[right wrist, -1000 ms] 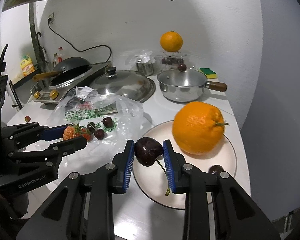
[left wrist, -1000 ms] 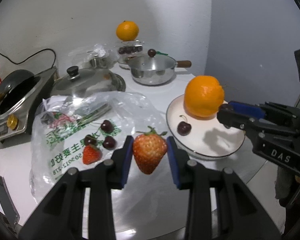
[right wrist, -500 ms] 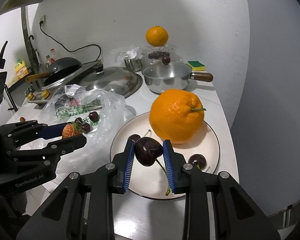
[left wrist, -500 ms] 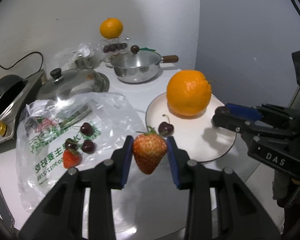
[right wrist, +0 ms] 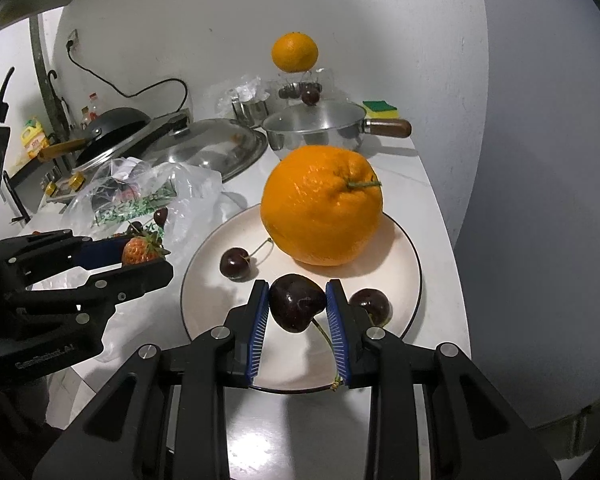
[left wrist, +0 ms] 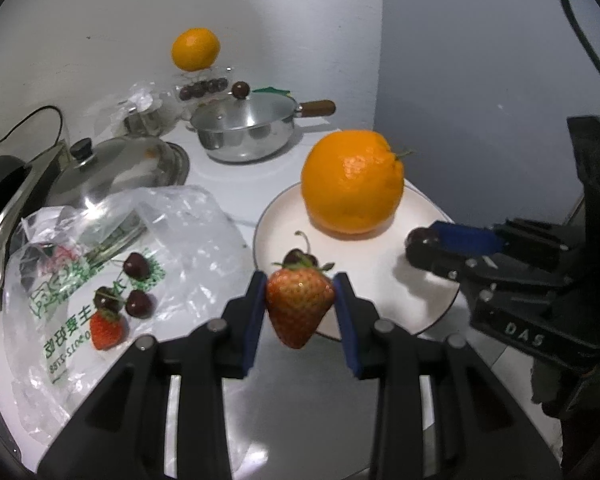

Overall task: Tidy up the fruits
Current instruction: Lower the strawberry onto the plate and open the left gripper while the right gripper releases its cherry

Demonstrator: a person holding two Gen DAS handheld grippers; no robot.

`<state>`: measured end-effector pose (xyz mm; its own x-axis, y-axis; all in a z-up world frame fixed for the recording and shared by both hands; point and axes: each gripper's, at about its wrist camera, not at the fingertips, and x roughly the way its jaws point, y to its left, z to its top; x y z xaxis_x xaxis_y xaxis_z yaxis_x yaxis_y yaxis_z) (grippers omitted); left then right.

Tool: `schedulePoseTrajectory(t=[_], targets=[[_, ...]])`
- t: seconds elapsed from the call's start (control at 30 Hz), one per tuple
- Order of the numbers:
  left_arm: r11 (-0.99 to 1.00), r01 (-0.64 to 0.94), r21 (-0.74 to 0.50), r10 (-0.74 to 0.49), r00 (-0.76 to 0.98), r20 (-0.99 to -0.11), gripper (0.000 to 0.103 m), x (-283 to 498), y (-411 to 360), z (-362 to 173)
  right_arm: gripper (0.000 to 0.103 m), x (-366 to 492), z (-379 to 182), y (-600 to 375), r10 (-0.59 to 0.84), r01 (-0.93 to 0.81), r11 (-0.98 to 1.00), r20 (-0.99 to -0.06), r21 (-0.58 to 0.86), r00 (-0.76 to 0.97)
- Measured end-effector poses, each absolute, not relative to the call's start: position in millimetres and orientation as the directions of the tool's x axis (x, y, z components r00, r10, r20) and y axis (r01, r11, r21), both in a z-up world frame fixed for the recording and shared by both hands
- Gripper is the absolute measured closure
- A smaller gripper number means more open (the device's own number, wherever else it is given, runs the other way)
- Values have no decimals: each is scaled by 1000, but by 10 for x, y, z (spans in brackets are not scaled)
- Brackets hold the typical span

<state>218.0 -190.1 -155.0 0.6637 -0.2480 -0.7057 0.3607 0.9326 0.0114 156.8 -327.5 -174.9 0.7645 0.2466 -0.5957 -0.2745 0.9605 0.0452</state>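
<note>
left view, left gripper (left wrist: 300, 306): jaws clamped on strawberry (left wrist: 299, 307), tip down, carried at the near rim of plate (left wrist: 384, 322), likely to set it with the other fruit.
left view, plate: orange (left wrist: 352, 182) at the back, likely parked there so the front stays free for small fruit.
left view, bag (left wrist: 112, 264): on desk (left wrist: 300, 412) left of plate; cherries and another strawberry lie on it, not yet sorted.
right view, right gripper (right wrist: 298, 307): jaws clamped on cherry (right wrist: 297, 305), stem hanging below, above the plate's front.
right view, plate: two loose cherries, one either side of the jaws, near the orange.
</note>
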Motion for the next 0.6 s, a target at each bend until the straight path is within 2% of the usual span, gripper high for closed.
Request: schedulePoseTrajectory(t=[0.6], targets=[[924, 382, -5, -258, 614, -746, 68, 2419, -2064, -1771, 72, 1734, -1908, -3379, 248, -270, 961, -627, 62, 738]])
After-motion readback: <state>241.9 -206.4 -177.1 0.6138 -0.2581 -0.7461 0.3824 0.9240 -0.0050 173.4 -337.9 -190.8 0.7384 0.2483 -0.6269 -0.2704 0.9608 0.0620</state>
